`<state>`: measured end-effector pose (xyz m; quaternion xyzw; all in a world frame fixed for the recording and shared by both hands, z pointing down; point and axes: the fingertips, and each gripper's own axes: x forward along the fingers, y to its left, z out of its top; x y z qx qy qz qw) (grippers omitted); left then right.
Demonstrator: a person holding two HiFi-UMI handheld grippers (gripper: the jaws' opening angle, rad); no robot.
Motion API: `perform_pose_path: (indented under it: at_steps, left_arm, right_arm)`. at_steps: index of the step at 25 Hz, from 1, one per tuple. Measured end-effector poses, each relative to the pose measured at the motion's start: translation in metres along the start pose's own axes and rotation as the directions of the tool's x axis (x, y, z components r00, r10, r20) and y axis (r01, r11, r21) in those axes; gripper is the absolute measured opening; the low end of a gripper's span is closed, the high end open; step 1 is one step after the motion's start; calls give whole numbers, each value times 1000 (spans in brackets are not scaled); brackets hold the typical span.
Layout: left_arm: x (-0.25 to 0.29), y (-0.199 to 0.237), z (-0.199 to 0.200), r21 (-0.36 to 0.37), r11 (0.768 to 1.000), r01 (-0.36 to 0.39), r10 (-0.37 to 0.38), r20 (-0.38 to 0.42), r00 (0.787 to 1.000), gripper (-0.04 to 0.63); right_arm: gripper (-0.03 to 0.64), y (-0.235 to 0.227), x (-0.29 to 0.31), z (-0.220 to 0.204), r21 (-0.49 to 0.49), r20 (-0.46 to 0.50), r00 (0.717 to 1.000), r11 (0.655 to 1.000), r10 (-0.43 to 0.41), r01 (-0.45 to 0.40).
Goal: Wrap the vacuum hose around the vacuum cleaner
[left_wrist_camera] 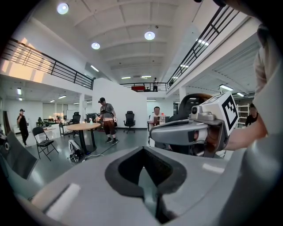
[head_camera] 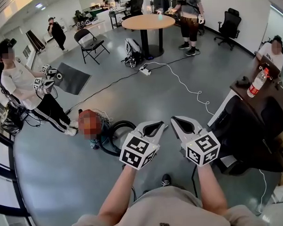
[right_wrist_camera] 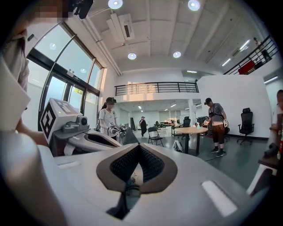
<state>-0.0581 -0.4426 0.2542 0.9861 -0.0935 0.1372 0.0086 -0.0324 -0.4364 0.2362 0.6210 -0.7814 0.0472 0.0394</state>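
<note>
Right now both my tools are clenched on nothing, held side by side in the air: the grey two-jaw left gripper and its twin, the right gripper. Below and to the left of the left gripper, the looped black vacuum hose lies on the floor against the small reddish vacuum cleaner.

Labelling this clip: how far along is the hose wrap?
Done: nothing clearly; the black hose lies looped on the floor by the vacuum cleaner; whether round it, I cannot tell. In hand: nothing, left gripper and right gripper are shut, empty, held above the floor. Left: pick up the hose and wind it round.
</note>
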Motion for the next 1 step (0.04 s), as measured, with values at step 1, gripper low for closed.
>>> perform_pose_path:
  at_steps: [1]
  left_arm:
    - [3, 1, -1, 0, 1000, 0, 0, 0, 1000, 2]
  right_arm:
    - [25, -2, 2, -2, 0, 0, 1000, 1000, 3, -3]
